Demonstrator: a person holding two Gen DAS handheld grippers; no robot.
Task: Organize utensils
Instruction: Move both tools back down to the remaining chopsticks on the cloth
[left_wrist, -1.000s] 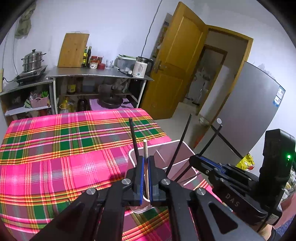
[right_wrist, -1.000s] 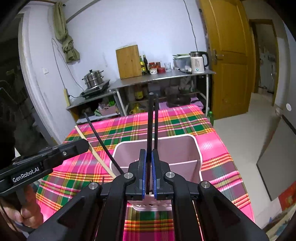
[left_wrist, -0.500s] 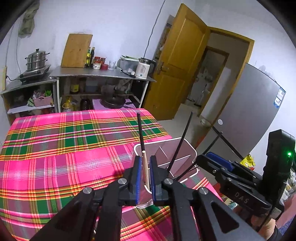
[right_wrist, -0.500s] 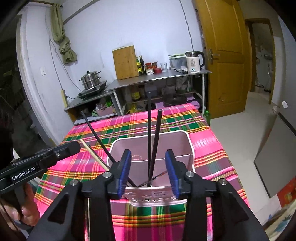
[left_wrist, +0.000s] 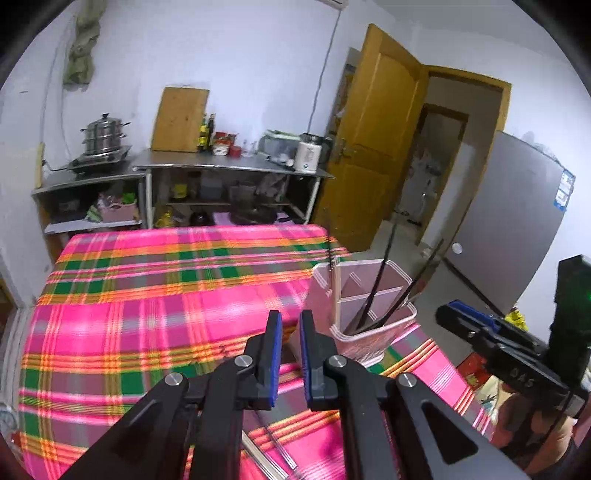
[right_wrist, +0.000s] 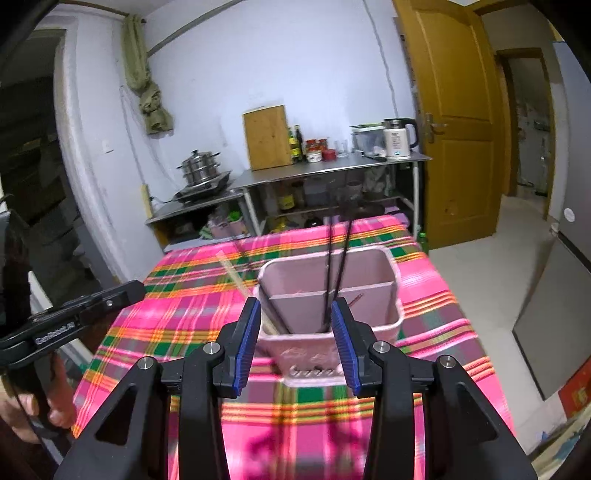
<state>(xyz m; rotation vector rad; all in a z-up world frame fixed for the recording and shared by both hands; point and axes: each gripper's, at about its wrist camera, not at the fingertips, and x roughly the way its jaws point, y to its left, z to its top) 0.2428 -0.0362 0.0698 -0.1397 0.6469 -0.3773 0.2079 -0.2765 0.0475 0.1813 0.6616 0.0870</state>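
Tablecloth (right_wrist: 436, 295), chopsticks (right_wrist: 338, 266) upright in holder (right_wrist: 391, 314)

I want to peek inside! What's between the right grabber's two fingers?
In the right wrist view, the open right gripper frames the pink utensil holder, with black chopsticks standing inside it.

We see white walls (right_wrist: 295, 55), a yellow wooden door (right_wrist: 454, 122) standing open, and a pale tiled floor (right_wrist: 509, 236). A steel counter (right_wrist: 325, 166) holds a cutting board (right_wrist: 266, 136) and kettle (right_wrist: 397, 138); a plaid tablecloth (left_wrist: 166, 288) covers our table.
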